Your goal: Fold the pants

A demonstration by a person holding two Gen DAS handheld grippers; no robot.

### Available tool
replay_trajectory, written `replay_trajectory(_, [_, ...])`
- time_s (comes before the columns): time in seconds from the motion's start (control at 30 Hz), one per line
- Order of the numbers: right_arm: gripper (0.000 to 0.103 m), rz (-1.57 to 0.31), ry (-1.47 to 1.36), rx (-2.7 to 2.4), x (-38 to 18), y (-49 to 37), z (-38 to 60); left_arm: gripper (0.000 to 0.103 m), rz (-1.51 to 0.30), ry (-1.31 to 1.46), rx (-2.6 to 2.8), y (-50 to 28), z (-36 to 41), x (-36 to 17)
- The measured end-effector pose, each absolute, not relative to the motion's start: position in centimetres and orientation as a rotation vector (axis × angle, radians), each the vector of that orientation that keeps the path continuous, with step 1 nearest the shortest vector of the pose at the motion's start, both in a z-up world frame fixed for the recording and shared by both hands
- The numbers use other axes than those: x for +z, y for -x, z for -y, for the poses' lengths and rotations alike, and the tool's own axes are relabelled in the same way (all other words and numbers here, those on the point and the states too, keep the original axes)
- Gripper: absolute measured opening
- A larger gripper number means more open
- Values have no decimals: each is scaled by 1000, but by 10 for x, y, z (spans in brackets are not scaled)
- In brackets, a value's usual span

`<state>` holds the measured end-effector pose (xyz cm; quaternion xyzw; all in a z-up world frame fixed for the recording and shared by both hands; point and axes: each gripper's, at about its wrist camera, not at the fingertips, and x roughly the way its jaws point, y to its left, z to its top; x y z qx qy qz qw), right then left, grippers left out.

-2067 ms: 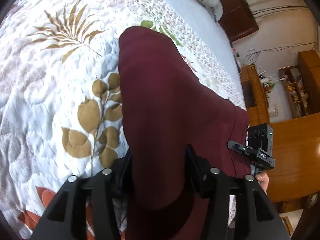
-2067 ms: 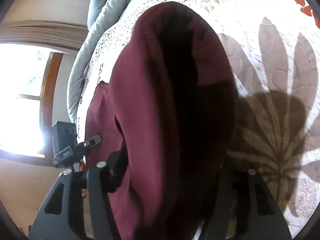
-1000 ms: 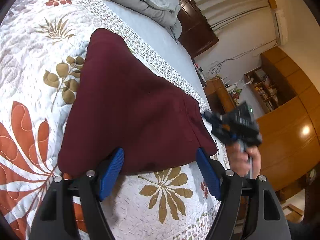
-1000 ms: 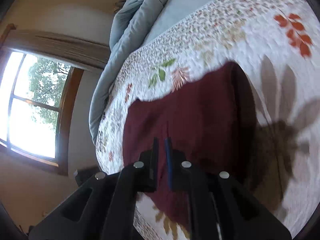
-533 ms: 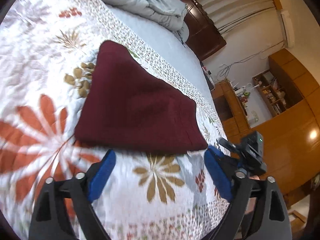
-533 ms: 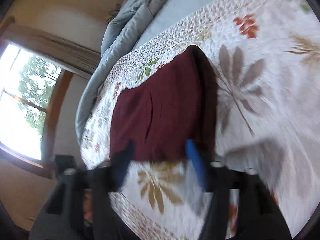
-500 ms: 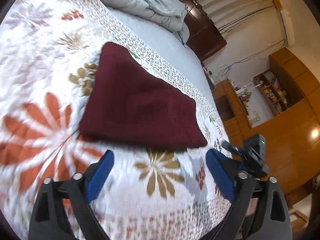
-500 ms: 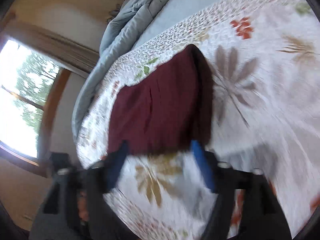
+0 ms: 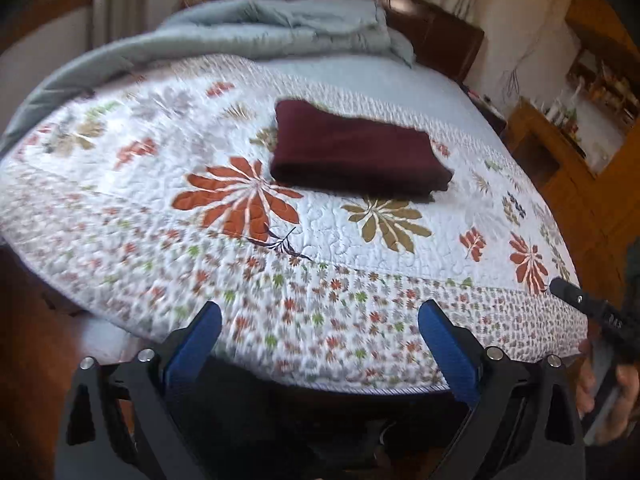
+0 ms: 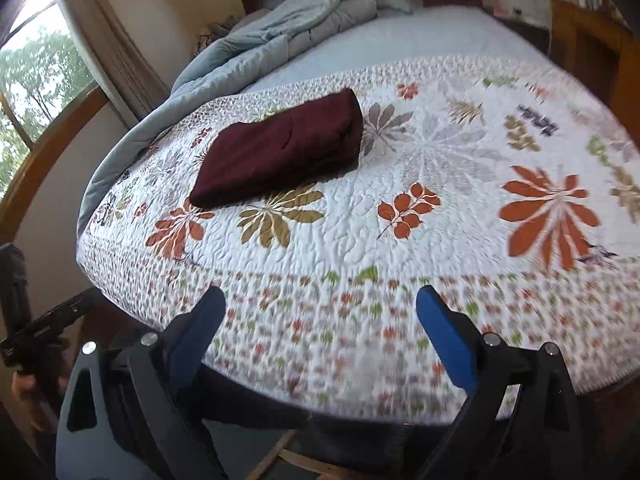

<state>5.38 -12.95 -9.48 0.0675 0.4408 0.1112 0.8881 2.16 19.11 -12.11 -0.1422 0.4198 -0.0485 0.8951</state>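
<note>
Floral quilt point(image 9: 320, 248) covered the near half of the bed, its small-flowered border running just past both pairs of jaws. The left gripper point(image 9: 320, 344) hung off the foot of the bed with its blue-padded jaws spread wide and nothing between them; the right gripper point(image 10: 320, 328) stood the same way, wide apart and empty. Two seconds earlier both had been clamped on maroon cloth held up close to the lenses; by this moment both had let go and drawn well back. The pants point(image 9: 356, 154) lay beyond the big orange flower as a compact maroon rectangle, flat on the quilt, well apart from either tool. That reads as the last fold laid down and the task probably finished, with only a slight uneven corner at the packet's near right end. Further off, a rumpled grey-blue duvet point(image 10: 280, 40) was heaped toward the dark headboard, well clear of the pants. Nothing stood between the grippers and the packet.
</note>
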Motion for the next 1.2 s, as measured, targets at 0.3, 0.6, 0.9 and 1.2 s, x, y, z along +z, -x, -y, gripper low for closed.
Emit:
replay_trajectory(0.3, [99,-823,11,189,-46,20,91,99,-740,212,16,58,-167,-69])
replay_trajectory(0.6, [99,-671,78,144,11,77,82,99,-585,125,-1,116,-147,-4])
replay_trajectory(0.9, [99,-582,127,133,42,103,72,99,-568,164,-59,123,-144,18])
replay_trajectory(1.2, [99,-626,130,105,24,83,75,99,-664,192,-13,90,-149,-14])
